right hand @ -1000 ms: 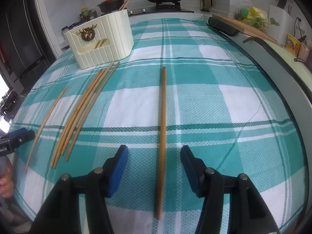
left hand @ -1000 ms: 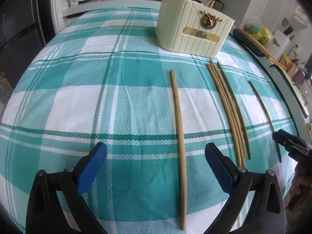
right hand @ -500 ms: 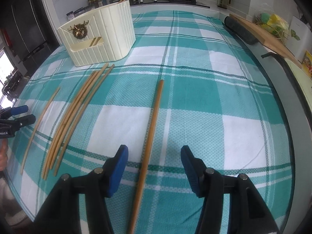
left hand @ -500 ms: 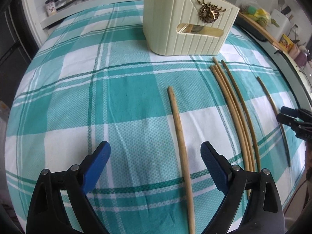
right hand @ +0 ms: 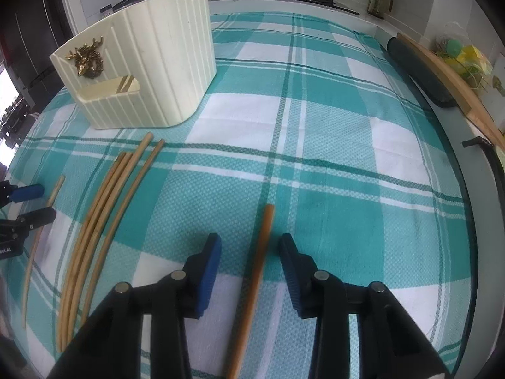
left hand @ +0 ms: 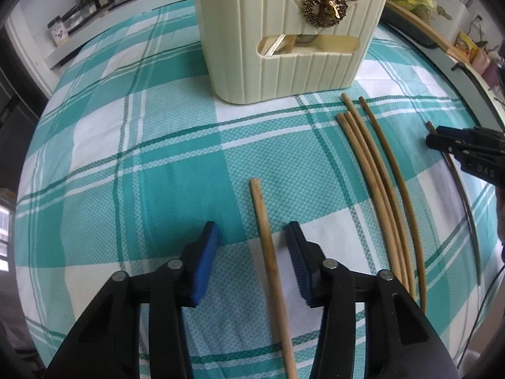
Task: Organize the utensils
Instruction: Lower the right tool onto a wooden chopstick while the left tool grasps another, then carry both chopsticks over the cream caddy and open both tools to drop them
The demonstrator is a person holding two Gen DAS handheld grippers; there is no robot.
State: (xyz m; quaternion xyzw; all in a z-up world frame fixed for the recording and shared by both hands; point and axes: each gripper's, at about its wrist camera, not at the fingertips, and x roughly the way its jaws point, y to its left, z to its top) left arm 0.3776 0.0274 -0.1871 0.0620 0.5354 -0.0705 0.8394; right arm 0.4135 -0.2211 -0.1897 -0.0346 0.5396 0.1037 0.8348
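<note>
A teal checked tablecloth (left hand: pixel 132 164) covers the table, with a cream utensil holder (left hand: pixel 284 47) at its far side and a bundle of chopsticks (left hand: pixel 378 173) near it. The left gripper (left hand: pixel 252 249) and right gripper (right hand: pixel 249 259), jaws just narrowed but unclenched, each straddle one loose chopstick (left hand: pixel 268 252) (right hand: pixel 255 278) without touching.
</note>
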